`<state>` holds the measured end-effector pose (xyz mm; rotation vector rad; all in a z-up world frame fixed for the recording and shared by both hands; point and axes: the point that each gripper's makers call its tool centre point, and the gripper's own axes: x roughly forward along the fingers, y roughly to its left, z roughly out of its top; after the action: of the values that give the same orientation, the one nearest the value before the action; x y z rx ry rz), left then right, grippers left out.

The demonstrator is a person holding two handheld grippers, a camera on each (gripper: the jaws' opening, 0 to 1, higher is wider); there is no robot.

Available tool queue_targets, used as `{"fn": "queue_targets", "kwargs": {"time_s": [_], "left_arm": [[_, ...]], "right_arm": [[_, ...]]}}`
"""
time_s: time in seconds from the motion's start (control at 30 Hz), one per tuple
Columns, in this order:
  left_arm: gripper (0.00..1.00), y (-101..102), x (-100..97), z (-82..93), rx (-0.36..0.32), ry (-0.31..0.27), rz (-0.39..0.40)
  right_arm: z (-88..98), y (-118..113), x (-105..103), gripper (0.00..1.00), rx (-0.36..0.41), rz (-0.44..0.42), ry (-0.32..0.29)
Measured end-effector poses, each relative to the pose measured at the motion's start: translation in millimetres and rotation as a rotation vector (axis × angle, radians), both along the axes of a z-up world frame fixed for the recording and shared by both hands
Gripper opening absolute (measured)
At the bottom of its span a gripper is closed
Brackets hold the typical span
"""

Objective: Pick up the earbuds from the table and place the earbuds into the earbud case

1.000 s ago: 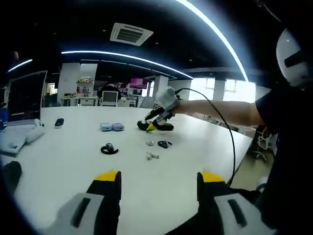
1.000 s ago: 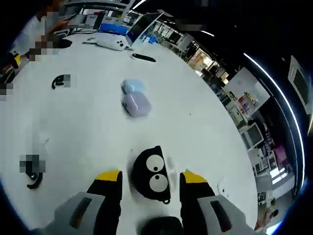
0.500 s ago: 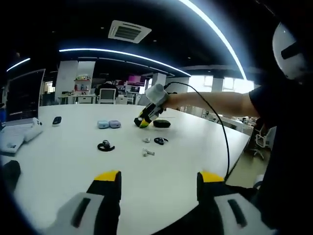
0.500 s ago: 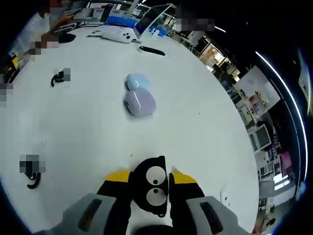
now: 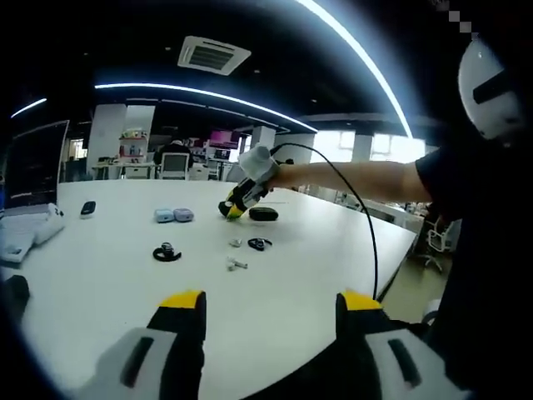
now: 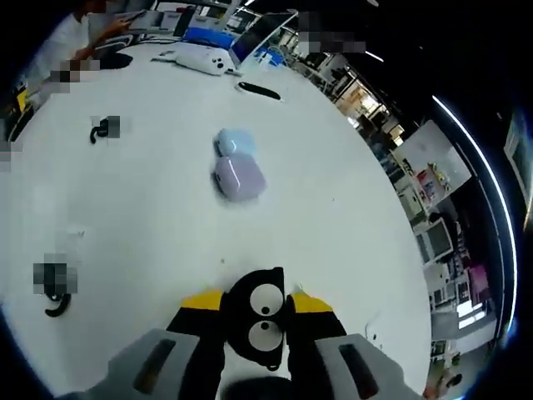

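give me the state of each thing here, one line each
right gripper: shut on the black case
black case: closed, gripped between the jaws
left gripper: open, holding nothing
purple case: closed, on the table
blue case: closed, touching the purple case
white earbuds: loose on the table

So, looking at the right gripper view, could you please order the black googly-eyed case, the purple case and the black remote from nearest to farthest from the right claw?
1. The black googly-eyed case: clamped between the jaws of the right claw.
2. The purple case: farther ahead, mid-table, touching a light blue case.
3. The black remote: farthest, near the table's far edge by the laptop.
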<state>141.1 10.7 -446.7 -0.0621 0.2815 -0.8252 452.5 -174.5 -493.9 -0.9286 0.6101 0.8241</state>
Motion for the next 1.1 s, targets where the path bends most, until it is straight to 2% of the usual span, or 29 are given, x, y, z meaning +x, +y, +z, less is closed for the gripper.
{"fn": "queue_targets", "kwargs": {"time_s": [0.1, 0.4, 0.47, 0.6, 0.9, 1.03, 1.1], "left_arm": [[0.64, -3, -0.9, 1.7, -0.002, -0.002, -0.005], [0.64, -22, -8.4, 12.7, -0.041, -0.011, -0.060], [0.64, -25, -8.8, 13.0, -0.042, -0.012, -0.069], [0.64, -39, -13.2, 20.8, -0.103, -0.002, -0.133], [0.64, -54, 3.3, 23.5, -0.114, 0.010, -0.175], [0.64, -61, 13.1, 27.4, -0.151, 0.023, -0.186], [0.64, -65, 18.8, 27.3, -0.161, 0.029, -0.182]], "right_arm": [[8.5, 4, -7, 0.26, -0.002, 0.033, -0.040], [49.0, 23, -52, 0.26, -0.002, 0.160, -0.172], [55.9, 27, -64, 0.26, -0.005, 0.185, -0.200], [70.9, 36, -99, 0.26, -0.023, 0.246, -0.268], [83.2, 49, -171, 0.26, -0.011, 0.319, -0.368], [80.7, 47, -192, 0.26, -0.014, 0.339, -0.404], [73.3, 47, -208, 0.26, -0.024, 0.349, -0.403]]}}
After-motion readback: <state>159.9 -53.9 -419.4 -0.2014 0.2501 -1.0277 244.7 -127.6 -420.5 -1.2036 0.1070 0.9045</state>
